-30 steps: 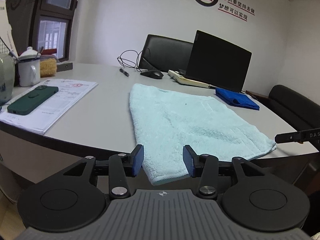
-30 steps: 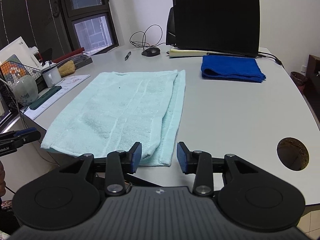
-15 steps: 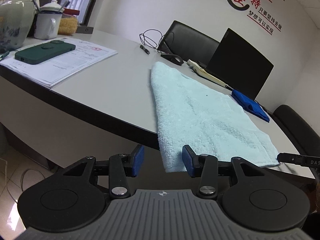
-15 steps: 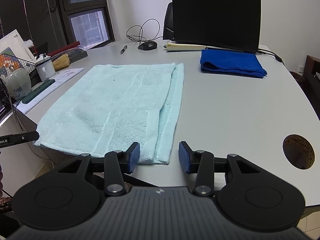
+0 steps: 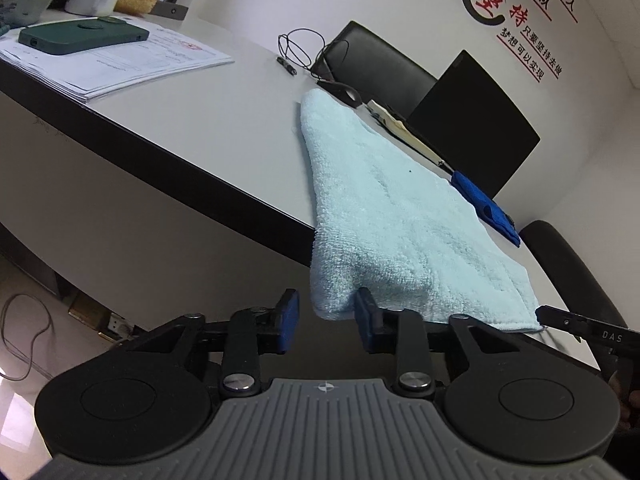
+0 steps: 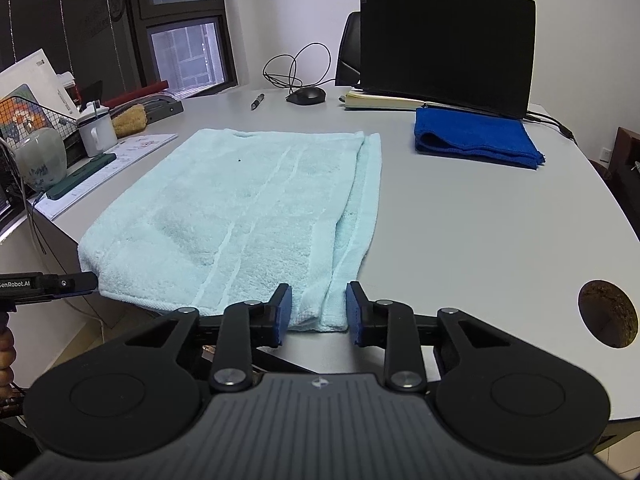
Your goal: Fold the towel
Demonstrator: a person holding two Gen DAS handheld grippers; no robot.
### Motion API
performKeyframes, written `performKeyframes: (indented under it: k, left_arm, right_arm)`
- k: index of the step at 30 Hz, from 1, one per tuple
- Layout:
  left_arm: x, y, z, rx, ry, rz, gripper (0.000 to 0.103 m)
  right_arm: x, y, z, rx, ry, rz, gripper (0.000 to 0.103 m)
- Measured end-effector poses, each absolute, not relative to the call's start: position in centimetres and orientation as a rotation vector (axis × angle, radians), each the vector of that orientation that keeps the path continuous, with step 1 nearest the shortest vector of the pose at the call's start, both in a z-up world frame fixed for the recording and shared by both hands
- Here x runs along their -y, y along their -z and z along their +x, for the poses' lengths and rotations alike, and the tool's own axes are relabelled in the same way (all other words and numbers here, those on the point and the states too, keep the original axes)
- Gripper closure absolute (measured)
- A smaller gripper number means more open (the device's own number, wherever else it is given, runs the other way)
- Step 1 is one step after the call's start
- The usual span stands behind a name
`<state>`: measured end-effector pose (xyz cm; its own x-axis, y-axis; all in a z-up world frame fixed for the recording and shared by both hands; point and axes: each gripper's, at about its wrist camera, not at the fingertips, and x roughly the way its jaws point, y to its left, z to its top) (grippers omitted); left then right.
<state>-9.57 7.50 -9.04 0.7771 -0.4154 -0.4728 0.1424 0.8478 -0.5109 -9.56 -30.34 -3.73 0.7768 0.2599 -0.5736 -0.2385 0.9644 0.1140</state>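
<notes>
grey desk [image 6: 460,216]: soft, limp towel [image 6: 240,216]; both hand-held grippers, left [image 5: 326,318] and right [image 6: 316,312], closing unclenched around its near corners.

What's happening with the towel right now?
Both hand-held grippers closing on towel's near corners. Towel flat, near edge overhanging table. Nothing in the way.

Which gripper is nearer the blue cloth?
Right. The right gripper is at the towel's near corner on the blue cloth's side. The left gripper is at the towel's opposite near corner, farther away. Both are closing on towel edge.
</notes>
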Motion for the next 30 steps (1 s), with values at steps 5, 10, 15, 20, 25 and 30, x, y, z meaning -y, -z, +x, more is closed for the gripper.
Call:
performKeyframes:
  k: [5, 10, 15, 20, 25, 30]
  left_arm:
    - [-7.0, 8.3, -10.5, -0.571, 0.32, -0.422, 0.094]
    - [-7.4, 6.9, -11.1, -0.527, 0.316, -0.399, 0.095]
    - [-7.5, 4.6, -11.4, -0.447, 0.324, -0.365, 0.095]
    - [-6.9, 3.2, -11.1, -0.389, 0.341, -0.327, 0.095]
    - [-6.4, 2.1, -10.9, -0.356, 0.358, -0.295, 0.095]
    - [-6.3, 1.9, -11.1, -0.356, 0.358, -0.279, 0.095]
  right_arm:
    - [30.5, 3.6, -9.6, -0.615, -0.288, 0.07, 0.091]
    - [31.0, 2.7, -9.7, -0.602, -0.314, 0.118, 0.095]
    - [31.1, 1.8, -9.7, -0.581, -0.333, 0.154, 0.096]
    - [31.3, 0.8, -9.6, -0.558, -0.351, 0.193, 0.096]
    - [31.5, 0.2, -9.2, -0.548, -0.343, 0.196, 0.096]
    - [31.0, 0.5, -9.4, -0.581, -0.341, 0.154, 0.092]
